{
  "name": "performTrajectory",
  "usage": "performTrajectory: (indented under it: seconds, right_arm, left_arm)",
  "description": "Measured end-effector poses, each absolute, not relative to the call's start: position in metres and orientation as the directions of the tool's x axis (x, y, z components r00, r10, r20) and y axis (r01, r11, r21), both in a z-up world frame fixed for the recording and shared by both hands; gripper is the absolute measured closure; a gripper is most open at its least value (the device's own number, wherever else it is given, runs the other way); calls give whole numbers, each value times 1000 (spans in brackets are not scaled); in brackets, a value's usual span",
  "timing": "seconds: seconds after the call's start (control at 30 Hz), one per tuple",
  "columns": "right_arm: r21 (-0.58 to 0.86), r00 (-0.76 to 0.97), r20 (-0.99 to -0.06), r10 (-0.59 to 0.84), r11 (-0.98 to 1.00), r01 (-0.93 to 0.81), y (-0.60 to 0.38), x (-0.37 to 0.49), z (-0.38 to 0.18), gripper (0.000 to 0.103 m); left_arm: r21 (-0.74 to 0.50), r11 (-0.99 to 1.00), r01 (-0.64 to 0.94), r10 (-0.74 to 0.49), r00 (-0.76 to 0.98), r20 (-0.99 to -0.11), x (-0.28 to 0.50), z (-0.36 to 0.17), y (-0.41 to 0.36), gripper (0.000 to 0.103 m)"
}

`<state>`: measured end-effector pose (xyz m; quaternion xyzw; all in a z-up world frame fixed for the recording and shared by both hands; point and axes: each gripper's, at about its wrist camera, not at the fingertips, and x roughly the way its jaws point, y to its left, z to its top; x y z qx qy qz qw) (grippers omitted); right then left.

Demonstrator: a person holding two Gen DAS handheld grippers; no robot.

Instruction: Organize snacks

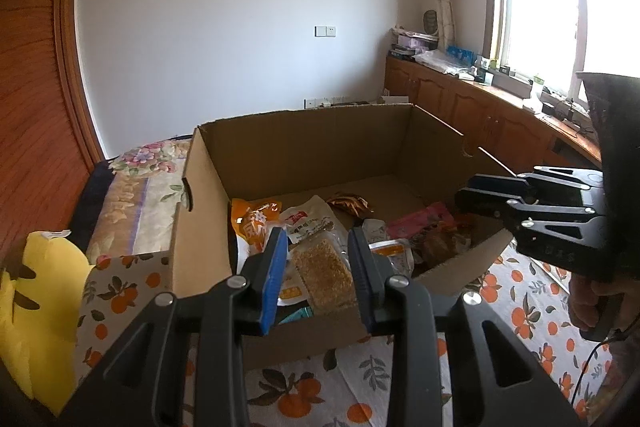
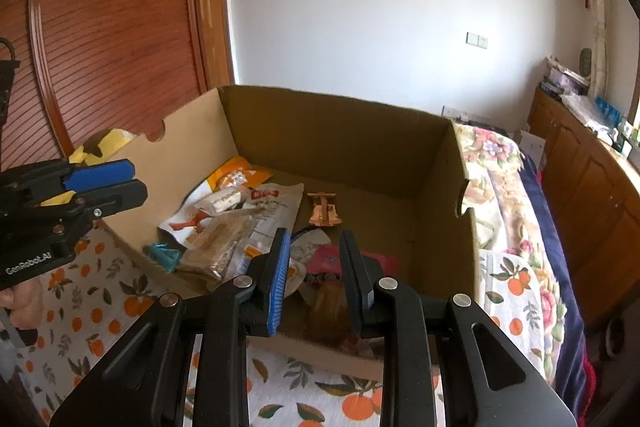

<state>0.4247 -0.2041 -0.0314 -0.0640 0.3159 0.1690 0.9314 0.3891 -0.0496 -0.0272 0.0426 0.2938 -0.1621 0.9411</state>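
An open cardboard box (image 1: 304,147) (image 2: 340,147) stands on the orange-print cloth with loose snacks on its floor. Among them are an orange packet (image 1: 256,217) (image 2: 236,179), a white pouch (image 1: 308,223) (image 2: 272,203), a clear-wrapped grain bar (image 1: 324,271) (image 2: 216,243), a copper wrapper (image 1: 348,203) (image 2: 324,213) and a pink packet (image 1: 420,223) (image 2: 324,259). My left gripper (image 1: 318,239) (image 2: 132,183) hovers over the box's near left part, open by a narrow gap with nothing in it. The right gripper (image 2: 316,239) (image 1: 464,193) hangs above the pink packet, also narrowly open and holding nothing.
The orange-print tablecloth (image 1: 520,307) (image 2: 100,307) surrounds the box. A yellow object (image 1: 40,287) lies to its left. A bed with a floral blanket (image 2: 512,187) sits beyond, and wooden cabinets (image 1: 460,99) run under the window. A hand (image 1: 588,303) grips the right tool.
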Motion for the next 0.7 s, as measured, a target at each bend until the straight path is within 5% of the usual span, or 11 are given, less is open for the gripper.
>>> performTrajectory:
  seconds: [0.6,0.7]
  right_arm:
    - [-3,803,-526,279,944,-329,-218,305,34,78]
    - [0,814,-517,266,950,-311,-219,281,38,67]
  left_arm:
    - [55,955,293,-225,830,-510,280,30,-58,66]
    - [65,957,283,-213,836,-505,262,34,-62,61]
